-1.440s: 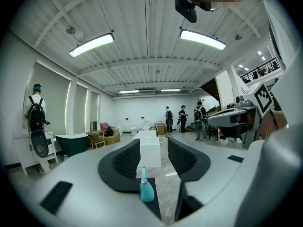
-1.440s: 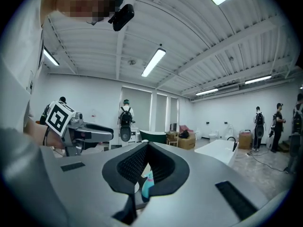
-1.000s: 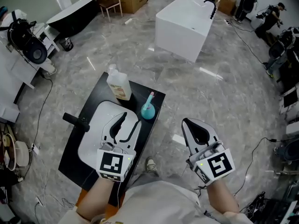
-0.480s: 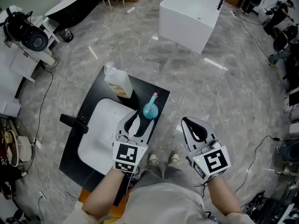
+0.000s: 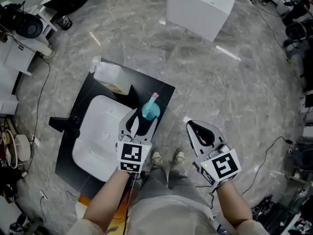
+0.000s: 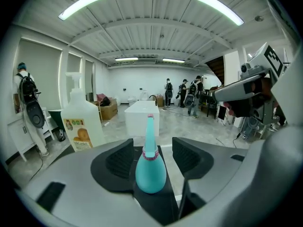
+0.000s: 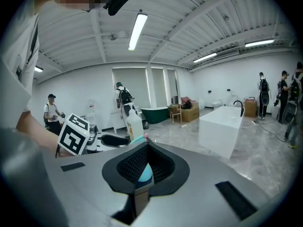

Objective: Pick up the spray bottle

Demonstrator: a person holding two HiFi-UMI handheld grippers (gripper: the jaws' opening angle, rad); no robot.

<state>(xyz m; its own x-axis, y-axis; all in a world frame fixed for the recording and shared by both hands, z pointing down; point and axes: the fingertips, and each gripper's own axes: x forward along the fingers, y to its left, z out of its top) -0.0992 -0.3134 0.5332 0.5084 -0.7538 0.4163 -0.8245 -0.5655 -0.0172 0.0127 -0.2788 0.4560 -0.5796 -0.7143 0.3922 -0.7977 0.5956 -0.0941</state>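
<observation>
The spray bottle (image 5: 149,110) is teal with a pink-ringed pointed nozzle and stands upright on the black counter (image 5: 164,94) by the sink's right edge. My left gripper (image 5: 143,120) is open, and its jaws have just been opening. In the left gripper view the bottle (image 6: 150,173) stands between the two pads of the left gripper (image 6: 152,156), with a gap on each side. My right gripper (image 5: 189,123) hovers over the floor to the right of the counter, its jaws meeting at the tips around nothing. Through the right gripper (image 7: 145,148) a bit of the teal bottle (image 7: 144,172) shows.
A white pump jug with an orange label (image 5: 111,77) stands at the counter's far end. The white sink basin (image 5: 98,141) has a black faucet (image 5: 63,124) on its left. A white tub (image 5: 198,6) stands farther off on the grey marble floor. People stand at the room's edges.
Both grippers have come down. The left one has moved forward over the sink to the bottle and spread its jaws wider, so the bottle now stands between them.
</observation>
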